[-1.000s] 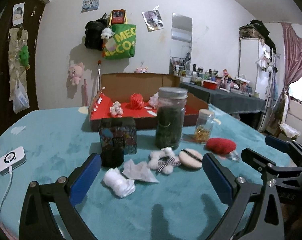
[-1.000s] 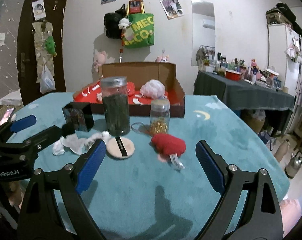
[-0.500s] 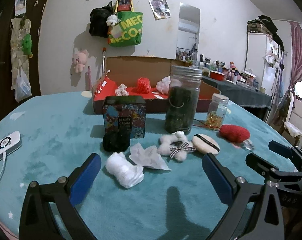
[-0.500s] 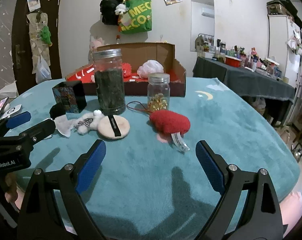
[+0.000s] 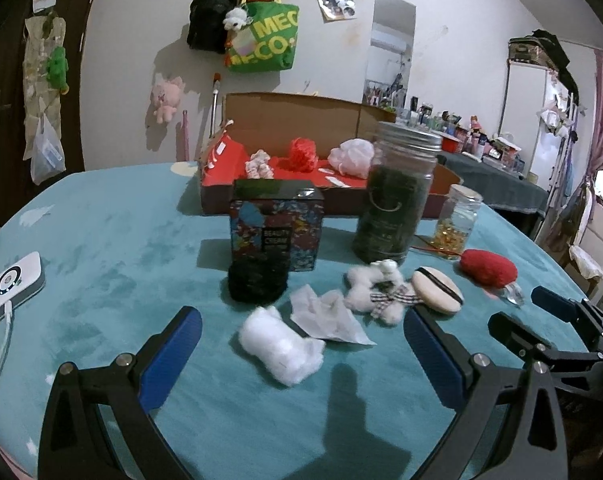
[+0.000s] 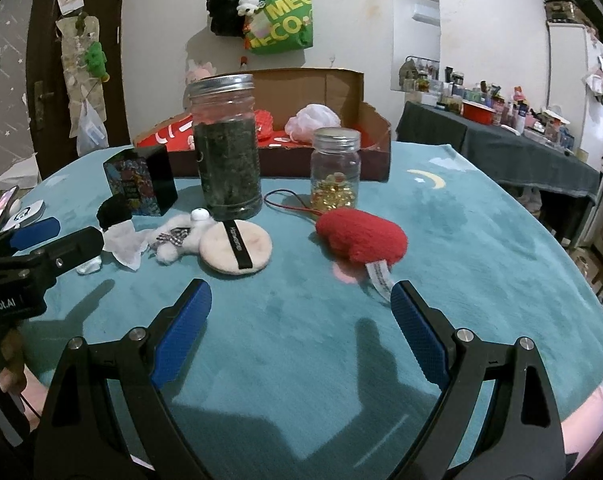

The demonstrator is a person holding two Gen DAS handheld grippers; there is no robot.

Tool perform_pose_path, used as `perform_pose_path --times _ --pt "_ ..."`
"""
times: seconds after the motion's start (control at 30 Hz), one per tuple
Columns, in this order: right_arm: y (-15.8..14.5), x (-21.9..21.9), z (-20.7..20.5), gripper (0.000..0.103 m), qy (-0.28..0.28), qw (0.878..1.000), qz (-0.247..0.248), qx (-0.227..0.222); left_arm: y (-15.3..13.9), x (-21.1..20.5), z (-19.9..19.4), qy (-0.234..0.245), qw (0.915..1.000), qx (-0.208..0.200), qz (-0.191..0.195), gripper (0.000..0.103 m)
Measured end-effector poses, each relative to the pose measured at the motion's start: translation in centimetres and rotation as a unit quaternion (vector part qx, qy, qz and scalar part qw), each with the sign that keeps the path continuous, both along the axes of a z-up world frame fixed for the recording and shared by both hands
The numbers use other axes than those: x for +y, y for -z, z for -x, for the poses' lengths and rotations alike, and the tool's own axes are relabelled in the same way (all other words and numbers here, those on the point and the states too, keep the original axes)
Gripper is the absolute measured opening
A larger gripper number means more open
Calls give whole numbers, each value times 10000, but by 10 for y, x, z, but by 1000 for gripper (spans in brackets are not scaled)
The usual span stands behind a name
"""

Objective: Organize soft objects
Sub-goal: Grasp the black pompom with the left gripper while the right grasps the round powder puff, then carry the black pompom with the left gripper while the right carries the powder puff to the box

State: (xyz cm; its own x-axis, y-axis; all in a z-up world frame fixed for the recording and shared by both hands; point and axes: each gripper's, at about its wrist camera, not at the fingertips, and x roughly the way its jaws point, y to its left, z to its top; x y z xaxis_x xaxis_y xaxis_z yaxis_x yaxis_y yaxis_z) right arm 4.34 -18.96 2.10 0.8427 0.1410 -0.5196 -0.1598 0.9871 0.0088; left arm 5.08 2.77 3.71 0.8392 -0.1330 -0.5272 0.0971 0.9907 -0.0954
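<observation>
A white cotton wad [image 5: 279, 347] is lying low in the left-wrist frame's centre; a crumpled tissue [image 5: 328, 317], white bear [image 5: 377, 292], round puff [image 5: 437, 289] and red heart cushion [image 5: 487, 267] are trailing rightward.

Teal-covered table [image 5: 113, 216] bears jars [image 5: 395, 196], cardboard box [image 5: 293, 148], soft toys [image 6: 361, 236]

Tabletop [image 5: 113, 224]: teal cloth, with a yellow crescent moon print [image 6: 429, 179]. Cardboard box [image 5: 293, 114]: brown walls, red lining. In it: red puff [image 5: 302, 153], pale pink puff [image 5: 350, 157].

Small carton [image 5: 276, 224]: black top, busy multicolour print on the sides. Black pompom [image 5: 256, 282]. White cotton wad [image 5: 279, 345]. White tissue [image 5: 326, 316]. White plush toy [image 5: 375, 292] with a checked black-and-white bow. Cream powder puff [image 6: 236, 247], black band. Red plush heart [image 6: 361, 237], white tag.

Tall jar [image 6: 226, 148]: dark green contents, silver lid. Small jar [image 6: 335, 168]: gold contents.

Fingers [image 5: 169, 356]: blue pads on black frames.
</observation>
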Motion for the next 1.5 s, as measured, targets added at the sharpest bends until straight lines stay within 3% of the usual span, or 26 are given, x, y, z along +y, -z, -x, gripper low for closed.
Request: perform_pose_path --times 0.27,0.4,0.6,0.67,0.8,0.93,1.1,1.3,1.5 --pt "-7 14 -27 92 -189 9995 44 255 -6 13 -27 -31 9995 314 -39 103" --pt "-7 23 -46 92 -414 9972 99 612 -7 19 -42 61 9983 582 24 102" --pt "-8 22 -71 92 -711 9898 -324 1194 -5 23 -61 242 9956 900 2 83" --pt "-7 22 -78 87 -784 9869 -420 1345 -3 24 -67 303 9945 1000 38 71" --pt "0 25 -87 58 -952 9817 -470 1582 6 23 -76 436 9911 1256 79 41" --pt "-1 26 -83 34 -1178 9805 -494 1493 7 22 -71 500 9916 1195 9 34" --pt "-9 21 -75 8 -1242 9824 -533 1285 -6 18 -61 574 9932 1017 0 34" --pt "-12 18 -71 8 -1330 9813 -621 1247 -23 5 -50 846 9931 811 7 34" --pt "-25 9 -70 8 -1319 9820 -751 1124 -23 -21 -44 1416 9865 825 31 34"
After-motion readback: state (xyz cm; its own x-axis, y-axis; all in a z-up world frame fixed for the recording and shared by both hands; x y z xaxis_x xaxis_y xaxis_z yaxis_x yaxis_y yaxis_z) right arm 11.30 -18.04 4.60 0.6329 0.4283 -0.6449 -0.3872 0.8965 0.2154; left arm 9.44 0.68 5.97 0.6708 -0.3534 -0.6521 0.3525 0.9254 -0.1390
